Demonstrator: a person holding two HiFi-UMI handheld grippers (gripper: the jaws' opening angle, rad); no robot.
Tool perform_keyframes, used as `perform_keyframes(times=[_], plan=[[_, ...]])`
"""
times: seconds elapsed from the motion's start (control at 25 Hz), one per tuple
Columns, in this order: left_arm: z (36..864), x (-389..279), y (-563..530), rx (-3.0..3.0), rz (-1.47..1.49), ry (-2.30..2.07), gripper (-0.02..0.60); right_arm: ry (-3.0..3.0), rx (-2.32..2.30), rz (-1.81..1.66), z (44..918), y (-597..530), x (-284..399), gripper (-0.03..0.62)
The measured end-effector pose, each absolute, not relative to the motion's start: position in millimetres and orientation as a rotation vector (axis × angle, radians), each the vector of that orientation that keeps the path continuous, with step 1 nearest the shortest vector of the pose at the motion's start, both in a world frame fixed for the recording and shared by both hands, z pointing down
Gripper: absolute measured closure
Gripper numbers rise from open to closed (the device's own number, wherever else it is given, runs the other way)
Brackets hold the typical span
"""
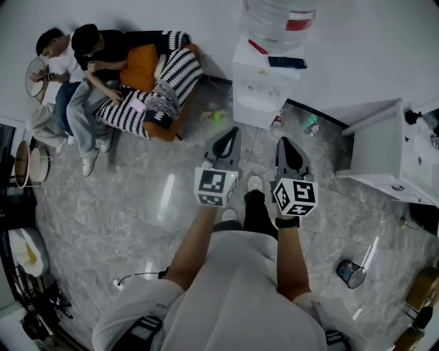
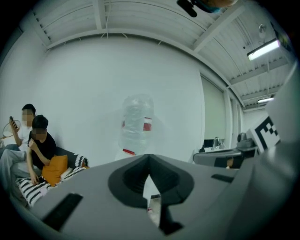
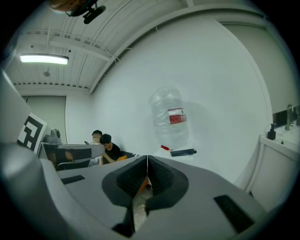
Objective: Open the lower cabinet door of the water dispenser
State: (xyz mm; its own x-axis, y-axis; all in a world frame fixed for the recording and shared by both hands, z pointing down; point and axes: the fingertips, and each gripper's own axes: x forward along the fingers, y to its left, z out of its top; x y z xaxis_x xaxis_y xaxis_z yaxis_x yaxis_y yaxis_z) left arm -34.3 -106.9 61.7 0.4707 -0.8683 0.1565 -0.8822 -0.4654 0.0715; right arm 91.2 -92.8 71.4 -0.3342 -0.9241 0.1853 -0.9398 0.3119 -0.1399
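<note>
At far left, two seated people (image 1: 103,55), faces blurred, share a sofa (image 1: 171,125) with soft black-and-white striped cushions. The floor (image 1: 137,206) is glossy grey marbled tile.

Near centre is the left gripper (image 1: 230,134), matte grey with ribbed black pads and a marker-printed cube. Its jaws are pressed together on nothing.

Ahead, against the white wall and well apart from both grippers, stands the water dispenser (image 1: 264,92). It is a white boxy unit topped by a clear ribbed bottle (image 1: 281,17), which the top edge cuts off. Its lower cabinet door cannot be made out from above, and in both gripper views the jaws hide it.

The right gripper (image 1: 285,142), beside the left, is likewise closed and empty.

At right, a white cabinet (image 1: 381,147) is partly cut off.
</note>
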Motion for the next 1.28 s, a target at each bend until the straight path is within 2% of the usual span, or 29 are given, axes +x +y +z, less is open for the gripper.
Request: perform_keyframes(times=[0.48,1.28], plan=[[164.9,-4.9,-198.1,2.53,0.212,-1.516,0.569,-2.492,1.653,0.427,177.5,-189.4,114.4,0.582],[394.2,-25.4,-280.3,2.528,0.221,-1.513,0.569,-2.541,1.47,0.337,402.7,-279.2,93.5,0.582]])
